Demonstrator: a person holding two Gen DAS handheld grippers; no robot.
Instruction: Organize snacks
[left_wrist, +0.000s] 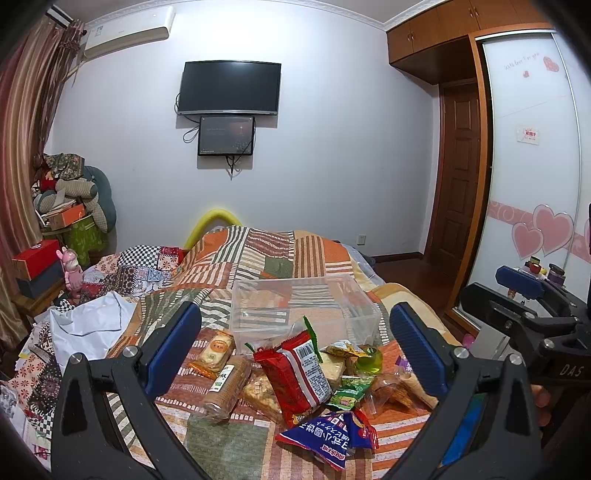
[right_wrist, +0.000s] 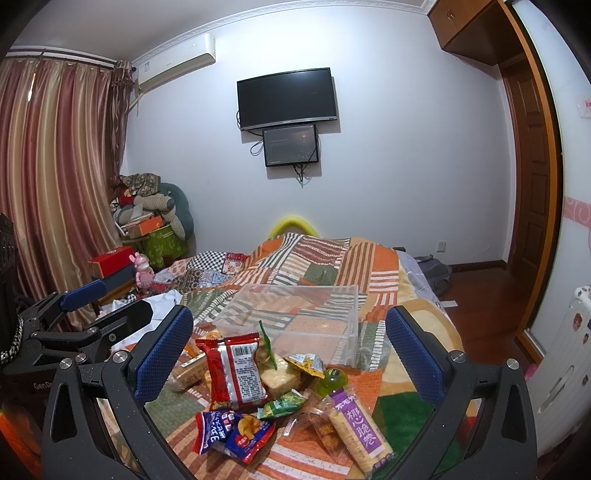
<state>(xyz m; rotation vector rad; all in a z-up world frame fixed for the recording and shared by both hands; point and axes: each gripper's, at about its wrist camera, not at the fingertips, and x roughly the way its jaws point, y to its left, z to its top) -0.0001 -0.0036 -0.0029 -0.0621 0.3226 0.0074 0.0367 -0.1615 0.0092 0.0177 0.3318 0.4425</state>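
A pile of snack packets lies on the patchwork bedspread: a red packet (left_wrist: 301, 373) (right_wrist: 234, 373), a blue packet (left_wrist: 332, 434) (right_wrist: 232, 434), a round biscuit sleeve (left_wrist: 225, 386), a purple-labelled wafer pack (right_wrist: 356, 430), a green jelly cup (left_wrist: 369, 360) (right_wrist: 332, 380). An empty clear plastic bin (left_wrist: 303, 306) (right_wrist: 295, 317) stands just beyond the pile. My left gripper (left_wrist: 295, 354) is open above the pile, holding nothing. My right gripper (right_wrist: 288, 354) is open too, empty, beside it; it shows at the right of the left wrist view (left_wrist: 524, 295).
The bedspread (left_wrist: 280, 254) covers a bed with crumpled white cloth (left_wrist: 88, 321) and quilts at the left. Boxes and a pink toy (left_wrist: 72, 269) stand left of the bed. Wardrobe doors (left_wrist: 532, 147) and wooden floor lie to the right.
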